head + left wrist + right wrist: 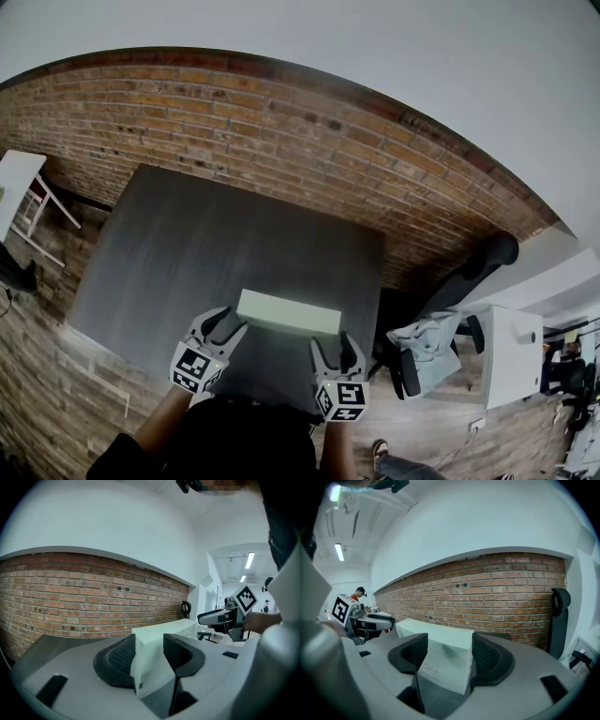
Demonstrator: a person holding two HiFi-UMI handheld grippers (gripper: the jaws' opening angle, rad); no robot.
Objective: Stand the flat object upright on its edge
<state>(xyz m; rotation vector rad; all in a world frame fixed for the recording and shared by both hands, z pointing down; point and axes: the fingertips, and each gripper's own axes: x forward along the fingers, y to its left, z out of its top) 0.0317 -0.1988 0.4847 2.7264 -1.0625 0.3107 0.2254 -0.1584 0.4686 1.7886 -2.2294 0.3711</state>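
Lower middle of the head view, the left tool (225, 324) and right tool (336, 346) are each clamping one end of the pale box (288, 312), jaws fairly wide, by the tabletop's (187, 253) near edge.

box (287, 312) 1 | claws 2: left claw (225, 324), right claw (335, 346) | grey table (187, 244) 1 | office chair (427, 341) 1

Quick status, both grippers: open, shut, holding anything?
Left gripper: closed on one end of the pale box.
Right gripper: closed on the other end of the same box.
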